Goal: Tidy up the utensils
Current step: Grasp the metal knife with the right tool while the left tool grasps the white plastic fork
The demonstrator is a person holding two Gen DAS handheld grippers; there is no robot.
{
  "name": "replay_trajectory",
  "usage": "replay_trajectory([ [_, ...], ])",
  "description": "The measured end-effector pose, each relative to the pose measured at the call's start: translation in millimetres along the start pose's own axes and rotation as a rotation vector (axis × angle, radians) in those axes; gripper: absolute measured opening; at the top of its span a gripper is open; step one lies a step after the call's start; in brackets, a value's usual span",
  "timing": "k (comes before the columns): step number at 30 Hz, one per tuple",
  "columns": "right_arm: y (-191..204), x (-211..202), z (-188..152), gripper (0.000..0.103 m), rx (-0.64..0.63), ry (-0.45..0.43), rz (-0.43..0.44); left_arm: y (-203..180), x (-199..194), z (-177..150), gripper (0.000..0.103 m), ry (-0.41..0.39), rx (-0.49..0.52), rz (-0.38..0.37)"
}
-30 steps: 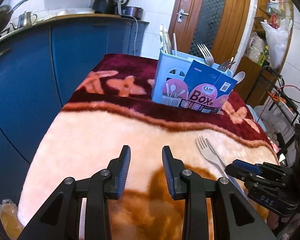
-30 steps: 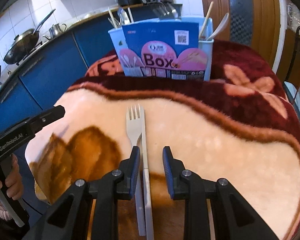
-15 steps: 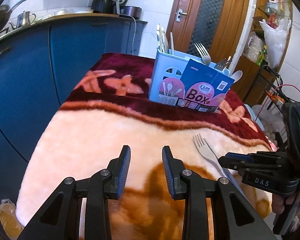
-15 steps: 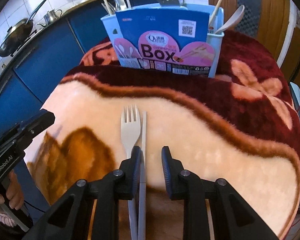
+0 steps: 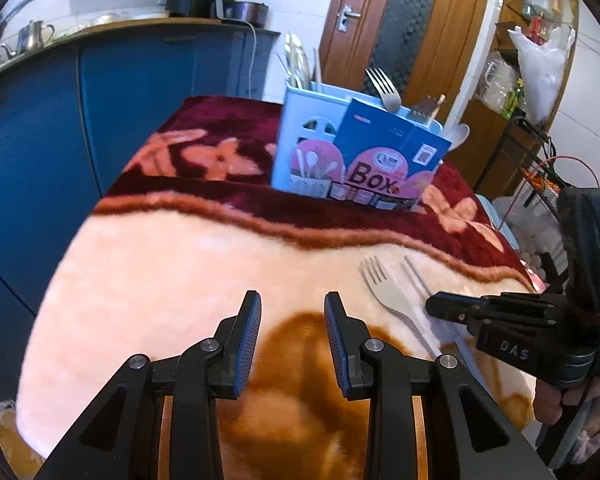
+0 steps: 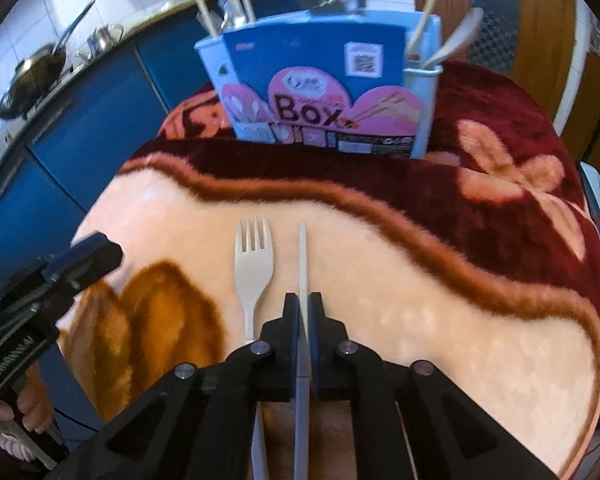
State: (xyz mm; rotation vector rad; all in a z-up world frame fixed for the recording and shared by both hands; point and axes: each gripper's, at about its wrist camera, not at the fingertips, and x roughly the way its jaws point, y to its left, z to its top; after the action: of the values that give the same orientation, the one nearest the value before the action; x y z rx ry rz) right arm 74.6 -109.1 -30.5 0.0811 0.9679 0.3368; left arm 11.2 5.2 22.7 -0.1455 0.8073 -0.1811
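Note:
My right gripper (image 6: pixel 303 300) is closing, its pads pressed on both sides of a thin pale knife (image 6: pixel 302 256) that points away across the blanket. A pale plastic fork (image 6: pixel 254 264) lies just left of the knife, tines away from me. In the left wrist view the fork (image 5: pixel 388 296) and knife (image 5: pixel 416 274) lie at the right, with the right gripper (image 5: pixel 432 306) over them. My left gripper (image 5: pixel 292 312) hovers open above the blanket, nothing between its fingers. The light blue utensil box (image 6: pixel 320 92) stands at the back, holding forks, spoons and chopsticks.
A plush blanket (image 5: pixel 172 264), cream in front and dark red behind, covers the table. Blue kitchen cabinets (image 5: pixel 40 128) run along the left. A wooden door (image 5: pixel 400 20) and cluttered shelves (image 5: pixel 520 92) stand behind and to the right.
The right gripper's jaws have shut on the knife, which now stands apart from the fork. The left gripper has stayed in place, still open.

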Motion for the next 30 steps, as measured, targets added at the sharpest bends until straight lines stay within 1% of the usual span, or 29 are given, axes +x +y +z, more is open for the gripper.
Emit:
replay_trajectory([
  [5, -11.6, -24.1, -7.6, 0.006, 0.037, -0.076, 0.014, -15.5, 7.8, -0.1, 0.033, 0.045, 0.012, -0.041],
  [11, -22.6, -43.5, -17.5, 0.006, 0.065, -0.153, 0.032, -39.9, 19.0, -1.4, 0.033, 0.107, 0.038, -0.075],
  [15, -28.5, -48.3, -21.8, 0.006, 0.079, -0.178, 0.047, -57.3, 27.7, 0.0, 0.033, 0.169, 0.049, -0.124],
  [18, -34.4, -53.2, -25.9, 0.006, 0.087, -0.202, 0.053, -67.8, 36.3, 2.7, 0.033, 0.231, 0.045, -0.16],
  [22, -41.6, -58.0, -29.2, 0.006, 0.098, -0.225, 0.065, -75.9, 46.4, 7.8, 0.033, 0.29, 0.043, -0.133],
  [28, -49.9, -60.7, -32.4, 0.006, 0.11, -0.245, 0.084, -84.0, 59.9, 13.6, 0.033, 0.385, 0.02, -0.147],
  [30, -51.5, -61.2, -33.3, 0.006, 0.111, -0.25, 0.09, -86.5, 64.3, 12.3, 0.033, 0.406, 0.023, -0.144],
])
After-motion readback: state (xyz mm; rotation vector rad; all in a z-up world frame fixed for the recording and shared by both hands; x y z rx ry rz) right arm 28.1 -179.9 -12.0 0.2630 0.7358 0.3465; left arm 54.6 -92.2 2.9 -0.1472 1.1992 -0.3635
